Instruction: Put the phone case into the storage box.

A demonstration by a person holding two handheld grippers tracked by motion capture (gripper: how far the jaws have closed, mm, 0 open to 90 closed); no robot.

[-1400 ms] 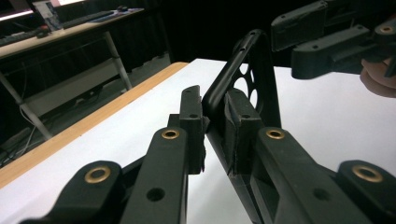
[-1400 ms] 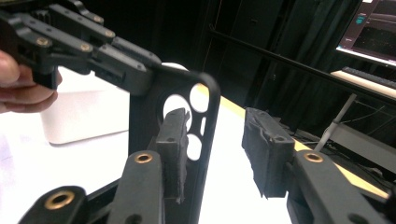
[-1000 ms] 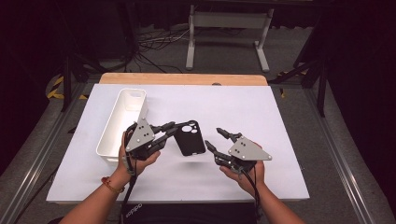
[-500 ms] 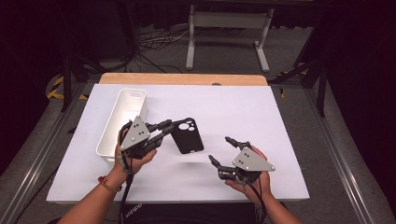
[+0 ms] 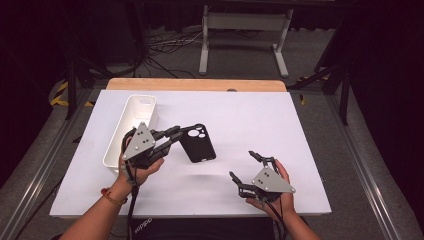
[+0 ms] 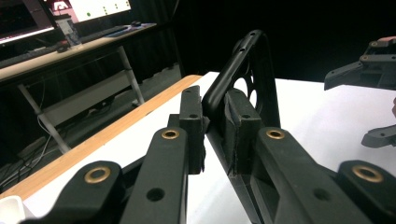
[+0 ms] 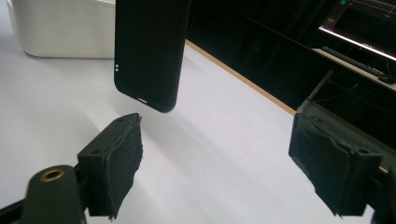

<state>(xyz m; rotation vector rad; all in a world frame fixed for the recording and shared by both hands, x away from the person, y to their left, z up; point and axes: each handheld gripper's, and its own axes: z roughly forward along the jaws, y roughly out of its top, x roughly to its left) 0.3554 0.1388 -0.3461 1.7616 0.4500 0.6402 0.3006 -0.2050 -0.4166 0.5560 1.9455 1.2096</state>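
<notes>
Gripping the black phone case (image 5: 198, 143) by its edge, the left gripper (image 5: 172, 137) has its jaws pressed together on the case's rim, one pad on the outside and one on the inside, as the left gripper view shows (image 6: 243, 88). That case is lifted clear of the white table (image 5: 260, 125), tilted, with its camera cut-out at the far end, just ahead of the left gripper's tips. Nearer the person, the right gripper (image 5: 246, 167) sits low over the table in the right hand (image 5: 280, 192), its jaws standing wide apart after just opening, with nothing between the pads. From it, the case hangs ahead and to its left, well apart from its tips (image 7: 149, 51). Beyond the left gripper, on its outer side, a white bin (image 5: 131, 131) rests on the table. Farther off lies the table's wooden edge (image 5: 195, 84).
</notes>
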